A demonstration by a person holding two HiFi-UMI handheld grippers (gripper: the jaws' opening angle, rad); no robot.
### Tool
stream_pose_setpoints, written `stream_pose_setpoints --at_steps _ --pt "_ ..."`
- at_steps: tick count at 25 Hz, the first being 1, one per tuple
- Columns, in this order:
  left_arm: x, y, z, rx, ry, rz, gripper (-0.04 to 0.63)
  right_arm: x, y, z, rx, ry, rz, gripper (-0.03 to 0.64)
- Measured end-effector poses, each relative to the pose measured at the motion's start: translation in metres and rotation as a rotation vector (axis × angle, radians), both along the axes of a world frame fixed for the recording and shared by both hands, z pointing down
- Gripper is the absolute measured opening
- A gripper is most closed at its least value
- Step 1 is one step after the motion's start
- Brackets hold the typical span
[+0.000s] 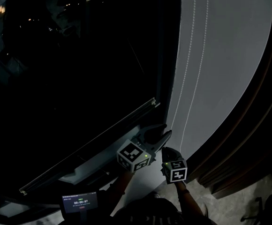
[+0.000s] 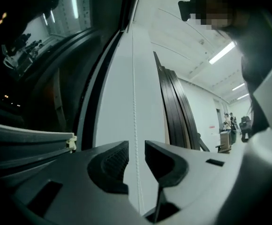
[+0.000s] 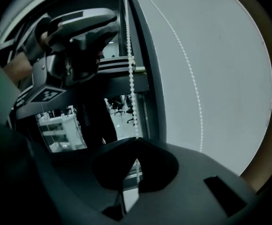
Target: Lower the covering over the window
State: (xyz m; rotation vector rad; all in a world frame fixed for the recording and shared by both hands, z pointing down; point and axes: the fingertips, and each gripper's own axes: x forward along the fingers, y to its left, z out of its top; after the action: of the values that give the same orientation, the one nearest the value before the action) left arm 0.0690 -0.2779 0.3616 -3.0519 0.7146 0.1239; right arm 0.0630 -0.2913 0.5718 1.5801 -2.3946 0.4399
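Right gripper fingers pinch the bead chain; left gripper fingers are spread around it. The blind rail, at 9 o'clock from the left gripper, appears only partly lowered, so further pulling is required.

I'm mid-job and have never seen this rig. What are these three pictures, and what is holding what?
No robot: a person holds tongs in each hand. The head view looks from the person's head at a dark window and pale wall. The other two cameras ride on the tongs. The left tongs stand open, with the bead chain running between them untouched. The right tongs are shut on that chain. A pale bar crosses the window; whether it is the covering's bottom edge I cannot tell.
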Motion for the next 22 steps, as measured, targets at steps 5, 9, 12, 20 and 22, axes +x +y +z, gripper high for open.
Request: stream_pose_setpoints --at_steps 5,9,12,20,22 --pt "0.017 -0.002 -0.02 0.028 0.04 0.039 0.091 -0.005 0.004 -0.003 0.005 0.011 -0.022 0.011" --pt "0.015 -0.001 -0.025 0.049 0.048 0.022 0.068 -0.006 0.01 0.003 -0.001 -0.006 -0.028 0.011" --pt "0.017 -0.002 -0.025 0.053 0.05 0.014 0.012 -0.003 0.011 -0.001 0.007 -0.021 -0.023 0.011" --pt "0.009 -0.002 -0.027 -0.007 0.165 -0.01 0.003 -0.003 0.028 -0.004 0.018 -0.021 -0.099 0.012" --pt "0.004 -0.006 -0.027 0.006 0.174 -0.04 0.003 -0.002 0.033 -0.008 0.015 -0.014 -0.122 0.014"
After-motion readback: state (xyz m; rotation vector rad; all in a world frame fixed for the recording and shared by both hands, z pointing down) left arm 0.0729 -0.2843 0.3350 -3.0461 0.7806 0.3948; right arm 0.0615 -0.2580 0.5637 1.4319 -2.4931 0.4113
